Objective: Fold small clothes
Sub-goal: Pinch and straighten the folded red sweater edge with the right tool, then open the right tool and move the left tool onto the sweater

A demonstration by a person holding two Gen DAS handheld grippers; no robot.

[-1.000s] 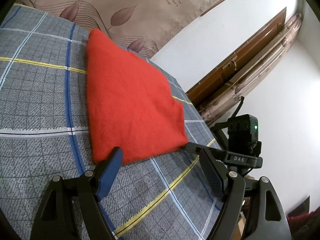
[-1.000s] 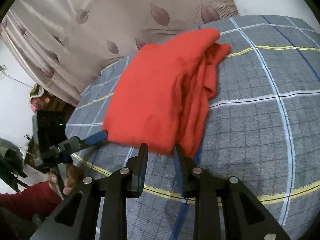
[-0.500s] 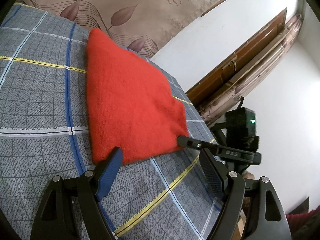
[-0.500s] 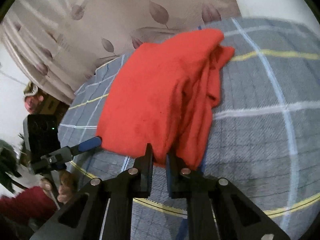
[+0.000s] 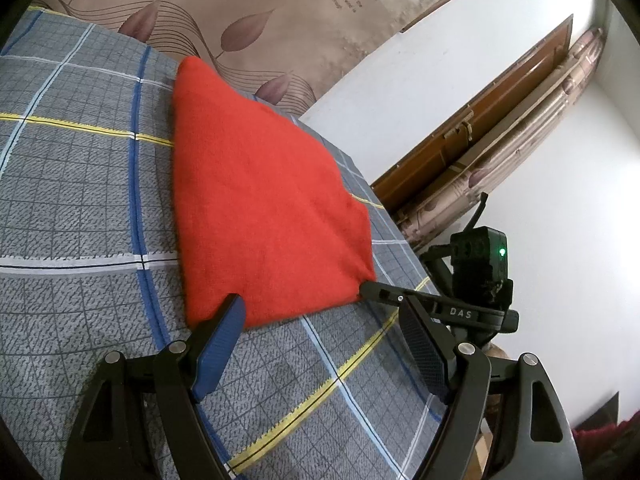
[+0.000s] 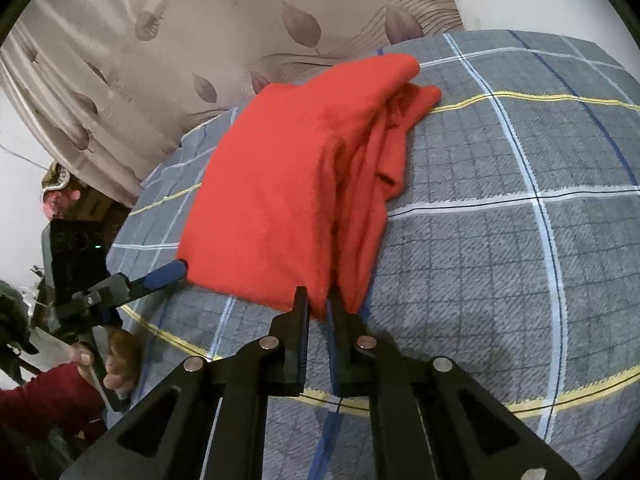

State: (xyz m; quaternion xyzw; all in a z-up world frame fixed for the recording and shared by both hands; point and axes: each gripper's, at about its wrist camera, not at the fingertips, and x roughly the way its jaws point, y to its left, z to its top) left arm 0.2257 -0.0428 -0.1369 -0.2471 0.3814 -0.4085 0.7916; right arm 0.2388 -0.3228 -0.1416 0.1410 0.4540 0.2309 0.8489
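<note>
"DAS" showed on the right gripper, which had since pinched shut on the near corner of the red garment lying on the checked bed, while the left gripper stayed wide.

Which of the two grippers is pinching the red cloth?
The right gripper: it is shut on the near corner of the red cloth. The left gripper stands wide open at the other near corner, gripping nothing.

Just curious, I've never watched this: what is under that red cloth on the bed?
The red cloth lies on a grey checked bedsheet, which shows all around it. Its own folded layers bunch along one side. Whatever lies under its middle is covered.
</note>
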